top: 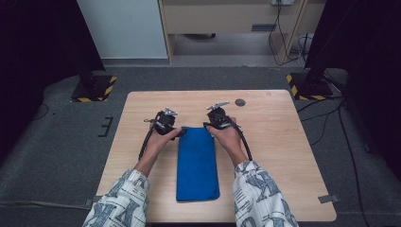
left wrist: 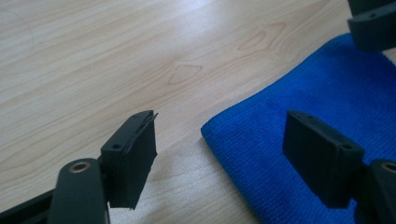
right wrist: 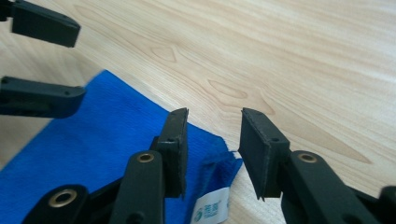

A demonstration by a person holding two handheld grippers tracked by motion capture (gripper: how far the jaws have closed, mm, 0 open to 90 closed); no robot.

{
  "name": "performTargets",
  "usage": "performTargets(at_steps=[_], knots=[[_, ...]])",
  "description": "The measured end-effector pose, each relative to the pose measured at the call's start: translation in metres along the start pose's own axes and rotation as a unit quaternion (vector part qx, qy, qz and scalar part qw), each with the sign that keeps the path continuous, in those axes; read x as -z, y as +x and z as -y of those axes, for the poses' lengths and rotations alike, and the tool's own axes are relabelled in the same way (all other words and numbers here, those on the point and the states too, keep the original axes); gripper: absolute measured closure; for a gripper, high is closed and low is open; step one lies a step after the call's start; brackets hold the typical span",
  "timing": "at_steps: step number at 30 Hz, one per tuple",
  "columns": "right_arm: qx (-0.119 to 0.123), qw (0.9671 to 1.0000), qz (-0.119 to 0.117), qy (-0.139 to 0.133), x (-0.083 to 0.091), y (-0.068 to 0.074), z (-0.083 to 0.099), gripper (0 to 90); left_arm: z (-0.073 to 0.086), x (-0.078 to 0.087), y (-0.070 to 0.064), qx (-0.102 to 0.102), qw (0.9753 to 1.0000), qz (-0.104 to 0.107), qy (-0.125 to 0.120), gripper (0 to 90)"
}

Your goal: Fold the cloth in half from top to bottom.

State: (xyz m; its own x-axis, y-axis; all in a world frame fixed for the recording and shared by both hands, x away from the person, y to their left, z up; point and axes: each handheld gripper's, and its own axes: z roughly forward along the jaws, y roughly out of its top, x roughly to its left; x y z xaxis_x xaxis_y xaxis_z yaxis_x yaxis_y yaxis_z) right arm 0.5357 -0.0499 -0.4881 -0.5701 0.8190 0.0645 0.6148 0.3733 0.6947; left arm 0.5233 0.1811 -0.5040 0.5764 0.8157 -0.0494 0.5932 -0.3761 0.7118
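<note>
A blue cloth (top: 197,163) lies folded into a long strip in the middle of the wooden table (top: 279,151). My left gripper (top: 177,131) is at its far left corner and my right gripper (top: 209,126) at its far right corner. In the left gripper view the left gripper (left wrist: 224,154) is wide open, low over the table and straddling the corner of the cloth (left wrist: 327,93). The right gripper (right wrist: 215,149) stands open, its jaws on either side of the cloth's (right wrist: 93,140) corner, where a white label (right wrist: 210,210) shows. Each view also catches the other gripper's jaws farther off.
A small dark round disc (top: 240,102) sits near the table's far edge. On the grey floor beyond stand two bases with yellow-black stripes (top: 94,89) (top: 309,86), with cables at the right. Bare wood lies on both sides of the cloth.
</note>
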Motion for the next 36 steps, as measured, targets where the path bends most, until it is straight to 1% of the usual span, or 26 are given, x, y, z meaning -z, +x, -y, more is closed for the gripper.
performTargets(at_steps=[1, 2, 4, 6, 8, 11, 13, 15, 16, 17, 18, 20, 22, 25, 28, 29, 32, 33, 34, 36], knots=[[0.000, 1.0000, 0.000, 0.000, 0.000, 0.000, 0.000, 62.6, 0.000, -0.002, 0.000, -0.003, 1.0000, -0.001, 0.004, 26.1], [-0.002, 1.0000, -0.001, 0.006, -0.005, -0.003, 0.001, 63.7, 0.001, -0.003, 0.000, -0.005, 0.9999, -0.007, 0.009, 29.5], [-0.005, 0.9999, 0.002, 0.015, -0.009, -0.006, 0.005, 64.6, 0.001, -0.004, 0.000, -0.006, 0.9999, -0.005, 0.009, 32.6], [-0.005, 0.9997, -0.001, 0.024, -0.013, -0.007, 0.008, 65.0, 0.002, -0.006, 0.001, -0.005, 0.9999, -0.007, 0.013, 34.8], [-0.002, 0.9996, 0.000, 0.029, -0.016, -0.008, 0.011, 65.2, 0.004, -0.009, 0.003, 0.002, 0.9998, -0.002, 0.019, 37.2], [-0.002, 0.9994, 0.002, 0.035, -0.017, -0.007, 0.013, 65.2, 0.005, -0.011, 0.003, 0.003, 0.9998, -0.001, 0.021, 39.7], [-0.002, 0.9994, 0.003, 0.035, -0.017, -0.008, 0.015, 63.7, 0.006, -0.013, 0.002, -0.002, 0.9997, -0.001, 0.025, 41.1], [-0.003, 0.9994, 0.003, 0.035, -0.017, -0.008, 0.015, 62.4, 0.007, -0.015, 0.002, -0.001, 0.9997, -0.001, 0.026, 41.7], [-0.008, 0.9993, -0.001, 0.036, -0.018, -0.008, 0.016, 59.7, 0.008, -0.015, 0.002, 0.000, 0.9997, -0.001, 0.026, 41.9], [-0.008, 0.9992, -0.005, 0.038, -0.019, -0.008, 0.017, 59.7, 0.009, -0.016, 0.003, -0.001, 0.9996, -0.001, 0.029, 42.0], [-0.008, 0.9992, -0.007, 0.040, -0.020, -0.007, 0.018, 58.0, 0.011, -0.017, 0.003, 0.002, 0.9996, 0.001, 0.029, 42.1], [-0.007, 0.9991, -0.008, 0.041, -0.022, -0.006, 0.018, 57.3, 0.011, -0.017, 0.004, 0.003, 0.9996, 0.001, 0.028, 42.3], [-0.003, 0.9991, -0.003, 0.042, -0.024, -0.004, 0.019, 55.6, 0.012, -0.017, 0.004, 0.001, 0.9996, 0.000, 0.027, 42.8], [-0.004, 0.9991, 0.002, 0.041, -0.026, -0.005, 0.019, 56.0, 0.012, -0.018, 0.004, 0.002, 0.9997, -0.001, 0.023, 43.3], [-0.007, 0.9991, 0.001, 0.042, -0.027, -0.006, 0.019, 56.8, 0.013, -0.018, 0.003, 0.001, 0.9998, 0.002, 0.019, 45.3], [-0.006, 0.9991, 0.001, 0.041, -0.027, -0.005, 0.019, 58.1, 0.013, -0.018, 0.002, 0.001, 0.9999, 0.004, 0.016, 47.6], [-0.006, 0.9991, -0.009, 0.040, -0.027, -0.005, 0.020, 67.2, 0.013, -0.019, -0.001, -0.002, 0.9999, 0.008, 0.011, 55.8], [-0.006, 0.9991, -0.013, 0.040, -0.027, -0.004, 0.020, 70.3, 0.013, -0.018, -0.002, -0.002, 0.9998, 0.013, 0.012, 59.3], [-0.006, 0.9991, -0.018, 0.039, -0.026, -0.004, 0.021, 76.1, 0.013, -0.019, -0.003, -0.001, 0.9998, 0.016, 0.011, 65.9], [-0.010, 0.9992, -0.018, 0.033, -0.026, -0.003, 0.023, 82.3, 0.013, -0.019, -0.005, 0.002, 0.9997, 0.024, 0.008, 72.7]])
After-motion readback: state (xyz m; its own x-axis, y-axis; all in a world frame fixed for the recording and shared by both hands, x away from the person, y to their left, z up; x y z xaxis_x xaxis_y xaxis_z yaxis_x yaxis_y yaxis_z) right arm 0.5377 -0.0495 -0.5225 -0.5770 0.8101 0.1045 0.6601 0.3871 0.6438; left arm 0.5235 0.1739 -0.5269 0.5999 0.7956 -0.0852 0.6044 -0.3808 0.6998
